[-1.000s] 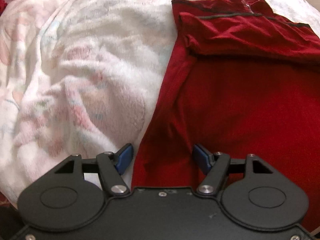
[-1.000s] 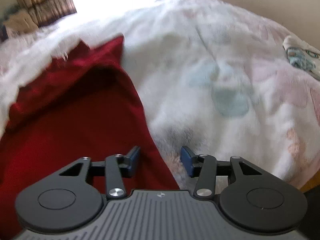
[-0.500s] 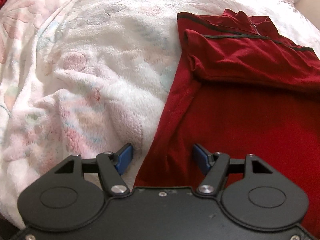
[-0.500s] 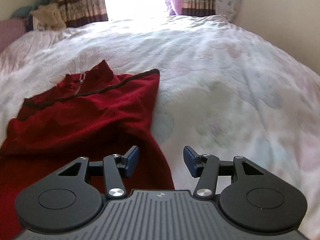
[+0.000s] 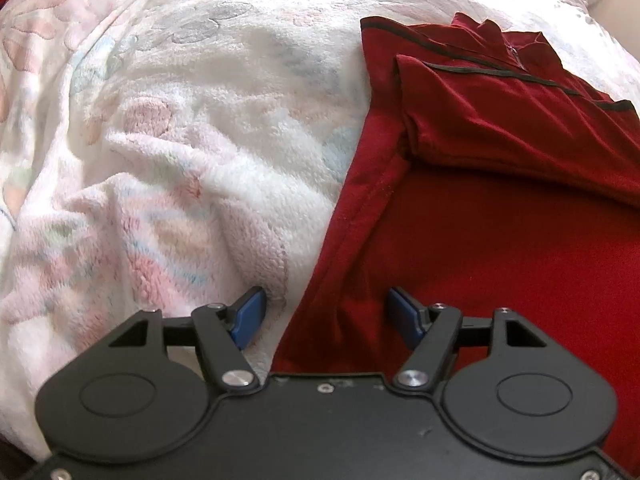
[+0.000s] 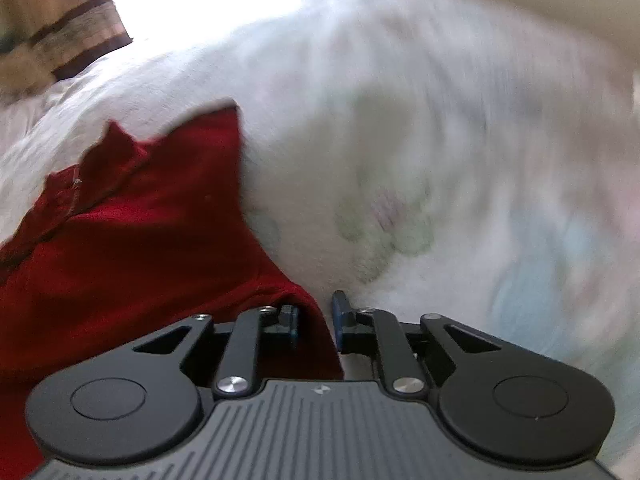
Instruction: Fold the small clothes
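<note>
Between my right fingers (image 6: pixel 316 316), the shirt's (image 6: pixel 132 256) near edge is caught for the next fold.

My right fingers have just been closing and now pinch a ridge of red cloth at that side; my left fingers (image 5: pixel 325 312) stand wide, straddling the opposite hem and gripping nothing. Lying flat on the bed (image 5: pixel 192 128), the shirt has its sleeves already turned in. Next, I judge, the left must close too, then both lift together.
</note>
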